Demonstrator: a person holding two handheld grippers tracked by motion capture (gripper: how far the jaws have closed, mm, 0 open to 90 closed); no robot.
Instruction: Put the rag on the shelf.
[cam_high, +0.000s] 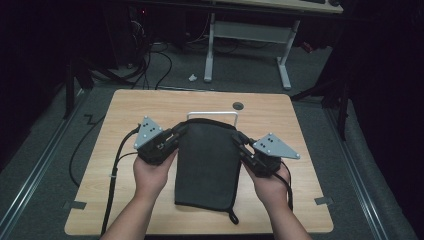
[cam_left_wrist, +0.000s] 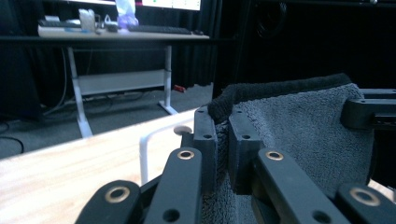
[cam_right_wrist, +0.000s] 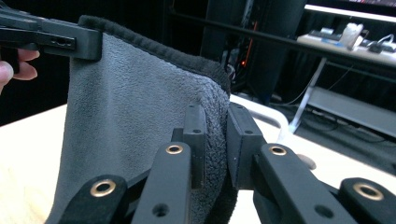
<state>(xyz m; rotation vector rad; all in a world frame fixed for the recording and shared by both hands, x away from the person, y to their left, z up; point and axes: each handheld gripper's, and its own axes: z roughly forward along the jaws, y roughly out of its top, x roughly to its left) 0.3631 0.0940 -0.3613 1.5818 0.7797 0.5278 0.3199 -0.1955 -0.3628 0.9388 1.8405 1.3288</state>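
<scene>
The left gripper (cam_high: 176, 134) and right gripper (cam_high: 240, 141) each pinch a top corner of the dark grey fleecy towel (cam_high: 207, 160) between their fingers, so it hangs stretched between them, its lower part on the light wooden tabletop (cam_high: 125, 110). The grasp looks done; draping it over the white wire rack (cam_high: 212, 114) behind probably remains. Around lies a dim room with grey floor and a white-legged desk (cam_high: 250, 35).

This is a lab or recording studio. Black curtains (cam_high: 45, 45) close off the dim room, and grey carpet (cam_high: 240, 75) covers the floor. Loose cables (cam_high: 150, 62) run across it, a small wooden desk (cam_high: 150, 105) stands alone, and a white-legged workbench (cam_left_wrist: 116, 35) carries a keyboard (cam_left_wrist: 159, 29) and monitors.
</scene>
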